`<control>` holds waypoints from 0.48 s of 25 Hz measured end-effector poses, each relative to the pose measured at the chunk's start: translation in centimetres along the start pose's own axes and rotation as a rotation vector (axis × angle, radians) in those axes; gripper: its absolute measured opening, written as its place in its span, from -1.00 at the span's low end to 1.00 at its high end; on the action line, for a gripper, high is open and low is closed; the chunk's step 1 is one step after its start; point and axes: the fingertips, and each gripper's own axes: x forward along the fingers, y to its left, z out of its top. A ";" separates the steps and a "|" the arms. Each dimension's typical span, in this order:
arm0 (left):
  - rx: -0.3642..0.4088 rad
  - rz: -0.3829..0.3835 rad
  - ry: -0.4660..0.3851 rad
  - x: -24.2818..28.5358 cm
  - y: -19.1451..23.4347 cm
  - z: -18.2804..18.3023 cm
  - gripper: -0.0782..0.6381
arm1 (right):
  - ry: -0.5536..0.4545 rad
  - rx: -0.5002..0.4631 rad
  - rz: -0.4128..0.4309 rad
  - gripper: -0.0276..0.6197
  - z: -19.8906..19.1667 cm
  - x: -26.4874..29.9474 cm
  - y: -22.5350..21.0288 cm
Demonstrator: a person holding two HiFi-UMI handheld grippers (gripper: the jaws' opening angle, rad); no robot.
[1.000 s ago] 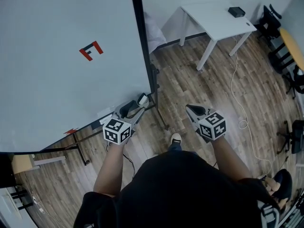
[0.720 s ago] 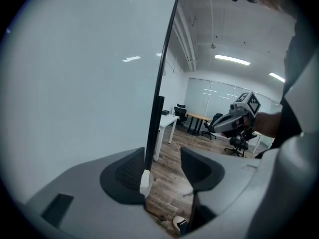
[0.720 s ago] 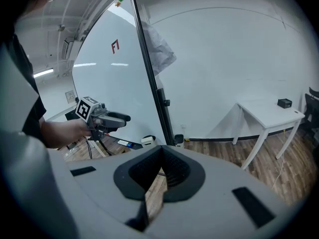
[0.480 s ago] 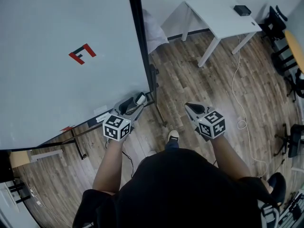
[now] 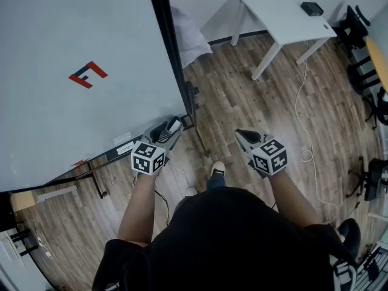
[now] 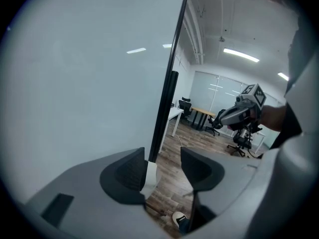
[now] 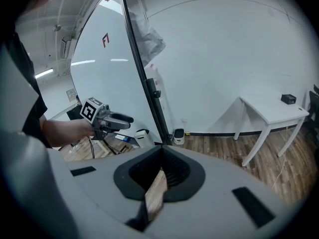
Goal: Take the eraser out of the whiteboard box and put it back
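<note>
A small white box (image 5: 175,125) with a dark top sits at the lower right corner of the whiteboard (image 5: 73,29); it also shows in the right gripper view (image 7: 142,135). I cannot make out the eraser itself. My left gripper (image 5: 168,130) is open, and its tips reach the box. In the left gripper view the white box (image 6: 149,176) lies against the left jaw, with a wide gap to the other jaw of the left gripper (image 6: 162,156). My right gripper (image 5: 242,136) hangs over the wooden floor, away from the board. Its jaws (image 7: 160,166) are shut and hold nothing.
A red F-shaped mark (image 5: 88,74) is on the whiteboard, which has a black frame (image 5: 163,47). A white table (image 5: 285,20) with a small black item (image 5: 312,8) stands at the back right. A white cable (image 5: 300,120) trails over the floor. Office chairs (image 5: 357,29) stand at the far right.
The left gripper has closed in on the white box at the board's corner. The head view has shifted, sliding the board leftwards. The right gripper has hardly moved.
</note>
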 end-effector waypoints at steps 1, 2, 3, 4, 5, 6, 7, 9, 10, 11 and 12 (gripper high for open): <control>-0.002 0.003 0.003 0.2 0.1 -0.2 -0.12 | 0.004 0.001 0.001 -0.94 -0.1 0.1 -0.2; -0.004 0.006 0.007 0.5 0.3 -0.3 -0.12 | 0.009 0.001 0.002 -0.94 -0.2 0.2 -0.4; -0.007 0.008 0.010 0.7 0.4 -0.5 -0.12 | 0.013 0.001 0.004 -0.94 -0.3 0.3 -0.5; -0.010 0.010 0.013 0.9 0.6 -0.6 -0.12 | 0.018 0.002 0.006 -0.94 -0.4 0.5 -0.7; -0.013 0.013 0.017 1.2 0.8 -0.8 -0.12 | 0.021 0.001 0.009 -0.94 -0.5 0.7 -0.8; -0.016 0.016 0.022 1.4 1.0 -1.0 -0.12 | 0.025 0.001 0.012 -0.94 -0.5 0.9 -0.9; -0.018 0.019 0.028 1.6 1.2 -1.2 -0.12 | 0.029 0.000 0.015 -0.94 -0.6 1.1 -1.1; -0.020 0.027 0.042 2.1 1.6 -1.7 -0.12 | 0.035 -0.002 0.021 -0.94 -0.6 1.5 -1.2; -0.021 0.030 0.049 2.3 1.8 -1.9 -0.13 | 0.038 -0.004 0.024 -0.94 -0.6 1.7 -1.3; -0.022 0.033 0.055 2.5 2.0 -2.2 -0.13 | 0.041 -0.006 0.027 -0.94 -0.6 1.9 -1.4; -0.023 0.036 0.062 2.8 2.1 -2.4 -0.13 | 0.044 -0.008 0.031 -0.94 -0.6 2.1 -1.4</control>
